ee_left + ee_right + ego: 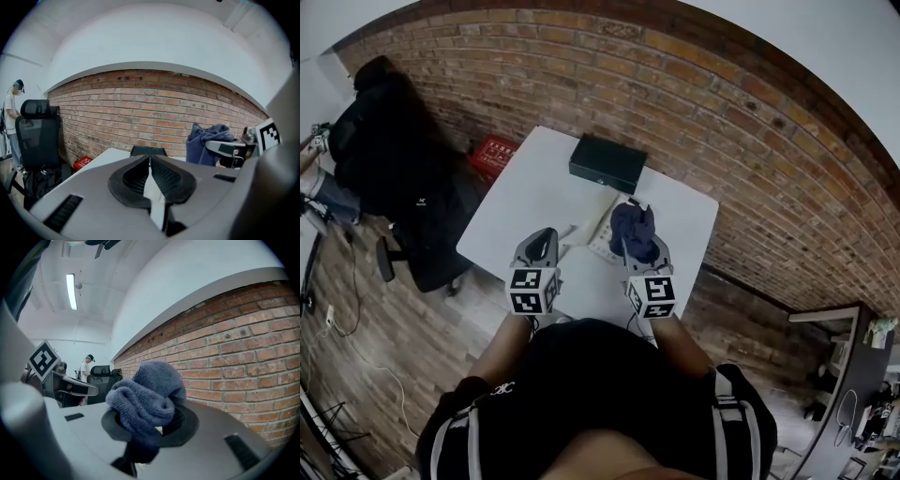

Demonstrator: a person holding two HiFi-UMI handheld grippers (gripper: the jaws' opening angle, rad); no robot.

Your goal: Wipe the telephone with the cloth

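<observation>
Gripped the bunched cloth [149,397] in the right gripper [641,242], over the telephone [602,238] on the bench [534,187]. Held the left gripper [149,161] pinched closed and empty alongside. Risked shoving the unbraced telephone or snagging its handset, judging by that loose wad.

Office, brick wall [154,108], black swivel chair [37,140], white table [534,187], ceiling strip light [71,290]

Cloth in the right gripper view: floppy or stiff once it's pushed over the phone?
Probably floppy: the cloth bunches in soft folds above the right tongs. It is likely light, and its knit texture should grip rather than slide.
</observation>
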